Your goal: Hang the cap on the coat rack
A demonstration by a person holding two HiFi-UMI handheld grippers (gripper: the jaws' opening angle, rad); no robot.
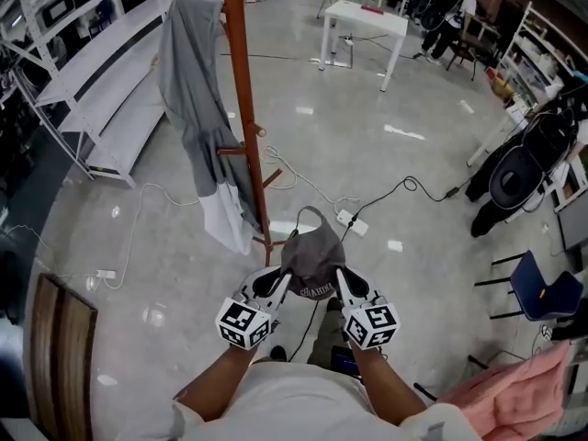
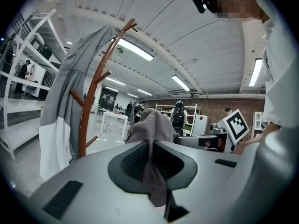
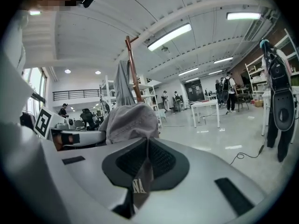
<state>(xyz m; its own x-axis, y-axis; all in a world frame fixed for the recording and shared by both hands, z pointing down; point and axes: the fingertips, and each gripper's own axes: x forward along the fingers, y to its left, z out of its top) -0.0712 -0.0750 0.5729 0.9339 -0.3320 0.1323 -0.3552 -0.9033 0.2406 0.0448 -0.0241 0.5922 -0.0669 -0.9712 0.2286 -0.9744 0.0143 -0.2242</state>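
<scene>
A grey cap hangs between my two grippers, just in front of me and close to the foot of the brown coat rack. My left gripper is shut on the cap's left edge, and grey fabric runs down between its jaws. My right gripper is shut on the right edge, where cloth with white letters is pinched. The cap's crown bulges above the left jaws and the crown also rises above the right jaws. The coat rack stands to the left, its pegs pointing up.
A grey and white garment hangs on the rack's left side. White shelving lines the left wall. Cables and a power strip lie on the floor. A white table stands farther off, with a blue chair at right.
</scene>
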